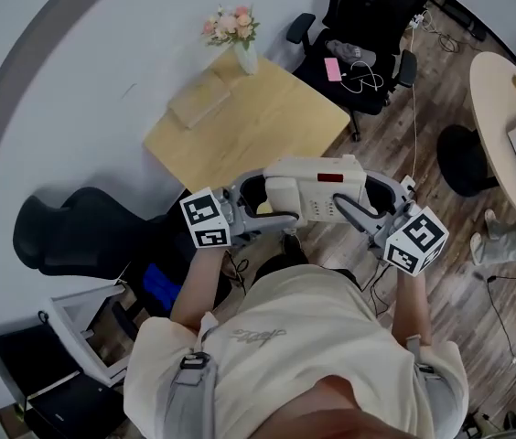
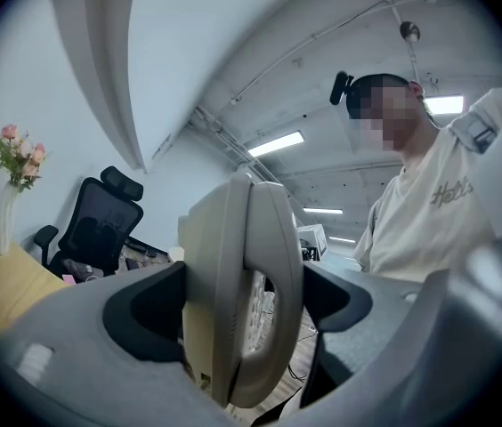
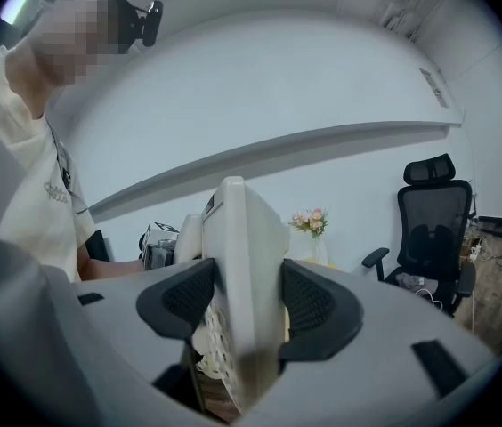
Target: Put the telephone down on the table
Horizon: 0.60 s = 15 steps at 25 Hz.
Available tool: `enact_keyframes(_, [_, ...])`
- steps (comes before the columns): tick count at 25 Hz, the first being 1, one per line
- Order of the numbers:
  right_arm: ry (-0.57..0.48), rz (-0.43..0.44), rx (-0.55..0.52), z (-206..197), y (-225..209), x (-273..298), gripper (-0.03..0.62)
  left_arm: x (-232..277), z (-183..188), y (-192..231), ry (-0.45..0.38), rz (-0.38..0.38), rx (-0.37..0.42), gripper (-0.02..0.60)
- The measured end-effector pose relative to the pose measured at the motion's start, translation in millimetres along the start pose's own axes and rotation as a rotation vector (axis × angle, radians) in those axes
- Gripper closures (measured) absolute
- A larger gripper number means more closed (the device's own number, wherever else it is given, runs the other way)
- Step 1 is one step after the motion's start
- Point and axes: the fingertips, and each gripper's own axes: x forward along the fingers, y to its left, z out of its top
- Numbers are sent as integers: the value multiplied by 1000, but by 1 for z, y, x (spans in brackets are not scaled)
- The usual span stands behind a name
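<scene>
A beige desk telephone [image 1: 317, 188] with a red display strip hangs in the air in front of the person, near the front corner of the small wooden table [image 1: 267, 122]. My left gripper [image 1: 260, 201] is shut on the handset end of the telephone [image 2: 244, 301]. My right gripper [image 1: 368, 207] is shut on the other end of the telephone [image 3: 242, 274]. Both pairs of jaws press on the casing from either side. The telephone is held clear of the tabletop.
On the table stand a white vase of pink flowers [image 1: 235, 35] at the far corner and a flat tan book [image 1: 199, 101]. A black office chair [image 1: 368, 26] with a pink item and cables is behind the table. A round table [image 1: 505, 117] is at the right.
</scene>
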Motion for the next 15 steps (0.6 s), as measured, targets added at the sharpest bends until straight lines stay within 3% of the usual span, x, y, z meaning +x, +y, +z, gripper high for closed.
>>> enact_keyframes(7, [-2,22,-15,9,-11,38,362,-19,15,31,-16,16,26,192])
enact_keyframes(15, [67,98,-6,17,-26,102,362,-54,29,78,-78,89,-14,192])
